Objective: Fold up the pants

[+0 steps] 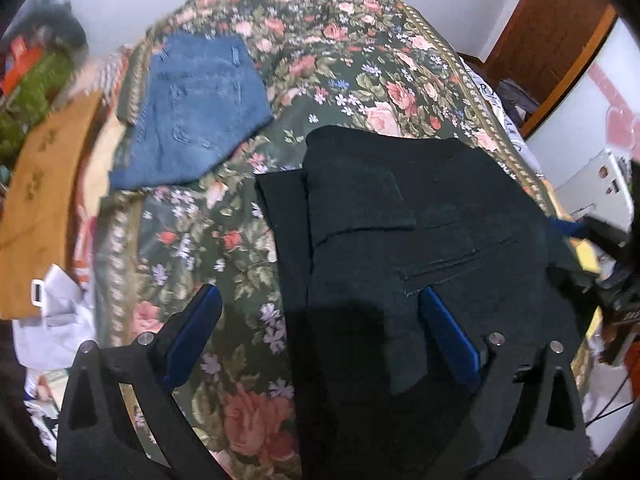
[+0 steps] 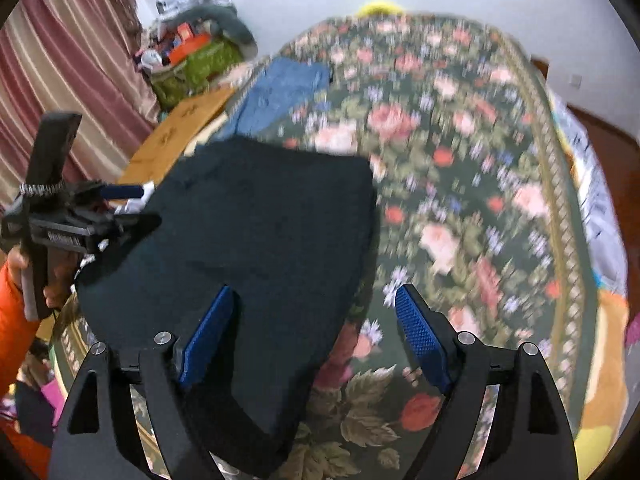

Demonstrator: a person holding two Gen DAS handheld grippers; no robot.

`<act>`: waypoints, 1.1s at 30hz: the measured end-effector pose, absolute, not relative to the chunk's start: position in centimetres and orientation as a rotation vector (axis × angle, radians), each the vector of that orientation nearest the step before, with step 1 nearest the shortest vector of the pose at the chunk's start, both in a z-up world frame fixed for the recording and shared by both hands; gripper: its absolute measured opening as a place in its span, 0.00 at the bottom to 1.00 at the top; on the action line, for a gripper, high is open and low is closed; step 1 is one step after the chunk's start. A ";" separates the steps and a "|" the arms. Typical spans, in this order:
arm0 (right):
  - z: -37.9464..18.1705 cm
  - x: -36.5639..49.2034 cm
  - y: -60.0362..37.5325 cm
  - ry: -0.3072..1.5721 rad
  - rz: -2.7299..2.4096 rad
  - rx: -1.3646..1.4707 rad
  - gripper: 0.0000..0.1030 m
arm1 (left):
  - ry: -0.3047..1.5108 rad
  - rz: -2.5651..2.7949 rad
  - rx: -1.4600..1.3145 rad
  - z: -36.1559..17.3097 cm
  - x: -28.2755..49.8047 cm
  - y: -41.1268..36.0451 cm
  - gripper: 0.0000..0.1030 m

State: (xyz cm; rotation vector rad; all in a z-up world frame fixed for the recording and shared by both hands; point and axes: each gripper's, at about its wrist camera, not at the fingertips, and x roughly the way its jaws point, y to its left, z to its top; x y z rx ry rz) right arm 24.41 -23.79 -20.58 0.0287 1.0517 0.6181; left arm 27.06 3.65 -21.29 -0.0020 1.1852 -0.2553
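Lying folded, black pants point(image 1: 420, 240) lengthwise along bedspread point(image 1: 352, 64); both grippers' fingers point(image 2: 420, 332) apart, empty

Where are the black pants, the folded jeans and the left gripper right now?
black pants point(image 1: 460, 208), left wrist view, on the upper layer near the welt pocket.
folded jeans point(image 1: 200, 112), left wrist view, middle of the denim.
left gripper point(image 1: 320, 336), left wrist view, midway between its open jaws.

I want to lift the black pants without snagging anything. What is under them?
The black pants lie folded on the floral bedspread, which shows all around them. Whatever sits directly beneath the fabric is covered. The folded jeans lie apart, farther back.
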 end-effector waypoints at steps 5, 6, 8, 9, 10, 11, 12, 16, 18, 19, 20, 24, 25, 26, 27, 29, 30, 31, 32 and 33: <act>-22.5 26.1 -24.3 1.171 0.696 0.182 0.78 | 1.233 -0.310 -0.034 -22.2 28.6 3.2 0.99; -22.8 26.4 -24.2 1.191 0.713 0.216 0.79 | 1.242 -0.323 -0.041 -22.5 28.8 3.1 0.99; -23.1 26.8 -23.8 1.191 0.726 0.236 0.81 | 1.273 -0.353 -0.081 -23.2 29.5 3.2 0.99; -23.0 26.8 -23.5 1.183 0.730 0.220 0.79 | 1.283 -0.362 -0.107 -23.4 29.8 3.3 0.99; -23.0 26.8 -23.2 1.175 0.740 0.208 0.79 | 1.291 -0.373 -0.133 -23.6 30.0 3.5 0.96; -23.0 26.8 -22.9 1.172 0.746 0.207 0.78 | 1.298 -0.385 -0.161 -23.7 30.2 3.7 0.92; -23.1 26.9 -22.7 1.169 0.755 0.210 0.74 | 1.297 -0.388 -0.172 -23.7 30.2 3.9 0.90; -23.0 27.5 -22.1 1.171 0.760 0.194 0.58 | 1.272 -0.402 -0.180 -22.8 30.2 3.6 0.64; -22.8 27.7 -22.0 1.169 0.753 0.190 0.51 | 1.256 -0.394 -0.161 -22.4 30.1 3.4 0.58; -22.6 27.8 -22.0 1.163 0.751 0.189 0.46 | 1.247 -0.388 -0.147 -22.1 30.1 3.3 0.51; -22.4 27.7 -22.0 1.154 0.747 0.179 0.44 | 1.230 -0.374 -0.130 -21.7 30.0 3.2 0.43; -20.9 27.3 -21.5 1.089 0.739 0.114 0.28 | 1.191 -0.365 -0.127 -20.2 29.7 3.6 0.32; -20.5 27.3 -21.4 1.071 0.741 0.096 0.26 | 1.178 -0.366 -0.121 -19.7 29.6 3.6 0.30; -20.1 27.2 -21.3 1.056 0.743 0.084 0.25 | 1.162 -0.363 -0.110 -19.2 29.5 3.7 0.28; -19.6 27.3 -21.1 1.044 0.745 0.074 0.22 | 1.142 -0.359 -0.097 -18.6 29.4 3.7 0.27; -18.5 27.4 -20.6 1.012 0.749 0.067 0.20 | 1.087 -0.342 -0.073 -16.8 29.2 3.9 0.24; -17.7 27.5 -20.3 0.984 0.752 0.065 0.19 | 1.063 -0.335 -0.064 -16.0 29.2 4.1 0.23; -17.2 27.8 -20.0 0.964 0.753 0.063 0.19 | 1.036 -0.326 -0.057 -15.1 29.2 4.4 0.23; -16.4 28.1 -19.5 0.937 0.754 0.059 0.18 | 1.001 -0.311 -0.046 -13.9 29.4 4.8 0.23; -15.6 28.5 -19.1 0.906 0.756 0.055 0.18 | 0.973 -0.299 -0.039 -13.0 29.5 5.2 0.23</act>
